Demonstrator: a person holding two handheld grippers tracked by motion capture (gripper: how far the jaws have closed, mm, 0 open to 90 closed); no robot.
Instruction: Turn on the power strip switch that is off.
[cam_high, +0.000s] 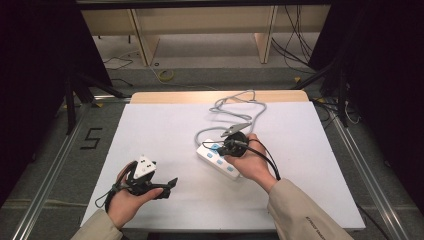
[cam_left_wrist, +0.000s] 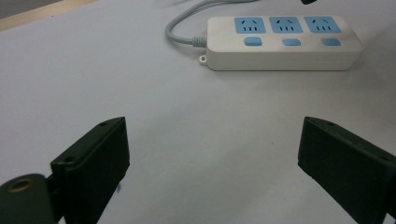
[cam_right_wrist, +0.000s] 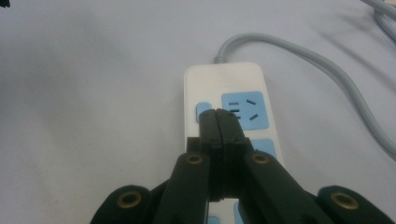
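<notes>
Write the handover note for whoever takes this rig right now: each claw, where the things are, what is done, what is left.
Left claw: open, holding nothing, low over the white table, pointed at the power strip.
Right claw: shut, tips on the blue switch beside the end socket nearest the grey cord.
Power strip lies flat mid-table, three blue sockets, each with a switch; nothing plugged in.
Done: right claw has reached the switch. Whether it has toggled cannot be told.
Left: probably confirm that press, then the other two switches.
</notes>
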